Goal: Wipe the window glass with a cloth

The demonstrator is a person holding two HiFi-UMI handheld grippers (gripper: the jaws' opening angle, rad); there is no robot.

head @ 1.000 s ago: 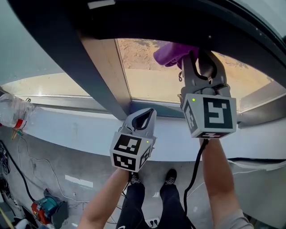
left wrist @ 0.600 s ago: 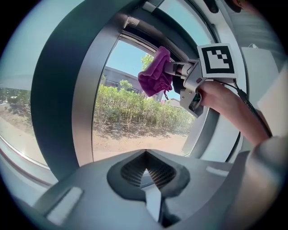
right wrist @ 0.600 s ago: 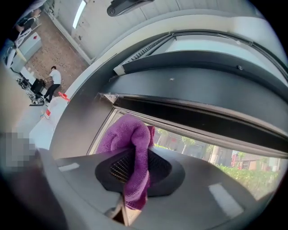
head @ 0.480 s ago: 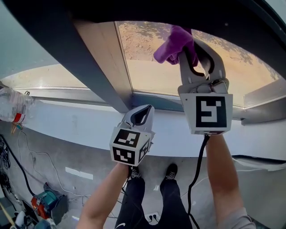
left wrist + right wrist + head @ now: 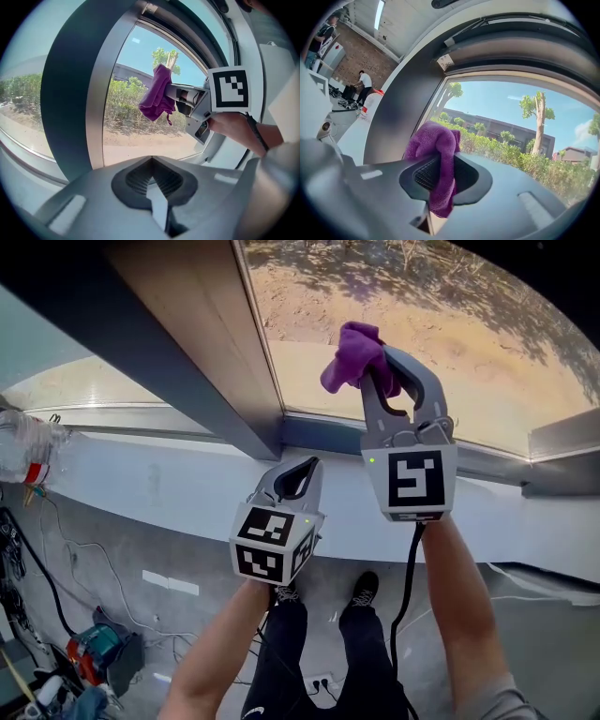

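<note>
My right gripper [image 5: 378, 367] is shut on a purple cloth [image 5: 354, 352] and holds it against the window glass [image 5: 441, 324], above the lower frame. In the right gripper view the cloth [image 5: 437, 150] hangs bunched between the jaws of that gripper [image 5: 439, 174], with the glass [image 5: 515, 126] just beyond. My left gripper [image 5: 298, 476] stays lower, over the white sill [image 5: 159, 488], shut and with nothing in it. The left gripper view shows its jaws [image 5: 151, 163] closed, and the cloth [image 5: 157, 96] in the right gripper [image 5: 174, 95] up against the pane [image 5: 126, 117].
A wide dark window post [image 5: 141, 343] stands left of the pane. A plastic bottle [image 5: 23, 470] lies on the sill at far left. Cables and a tool [image 5: 94, 667] are on the floor below. People [image 5: 363, 86] stand far behind on the left.
The right gripper has carried the cloth down the glass and a little left, nearer the lower frame. The head view now shows more of the pane. The left gripper has hardly moved.
</note>
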